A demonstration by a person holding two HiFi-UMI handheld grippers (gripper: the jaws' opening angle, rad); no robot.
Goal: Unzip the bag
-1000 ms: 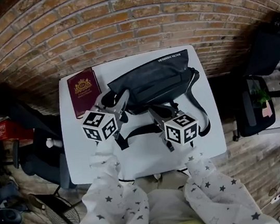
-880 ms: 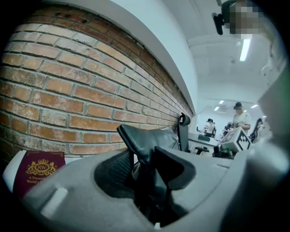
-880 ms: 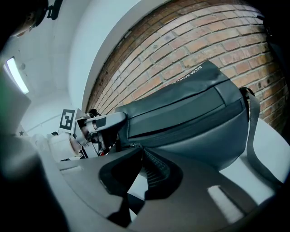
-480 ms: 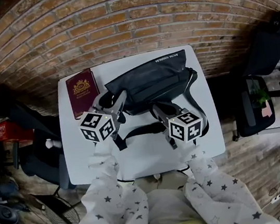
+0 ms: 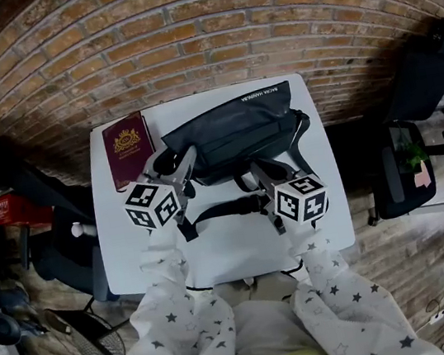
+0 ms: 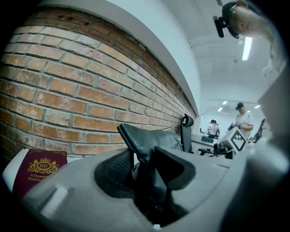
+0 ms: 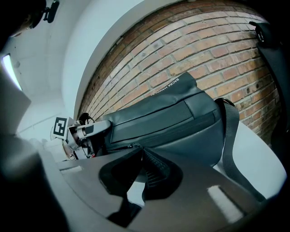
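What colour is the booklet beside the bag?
Dark red booklet with gold crest; best in head view.

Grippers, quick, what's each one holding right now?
Left gripper: closed on a corner of the black fabric bag.
Right gripper: closed on its zipper pull.

Soft, even indoor light leaves the white desk (image 5: 233, 250) bright and the black bag (image 5: 236, 133) short of detail. Fisheye distortion bends the brick wall (image 5: 183, 36) and darkens the corners. A ceiling lamp (image 6: 247, 47) glares in the left gripper view.
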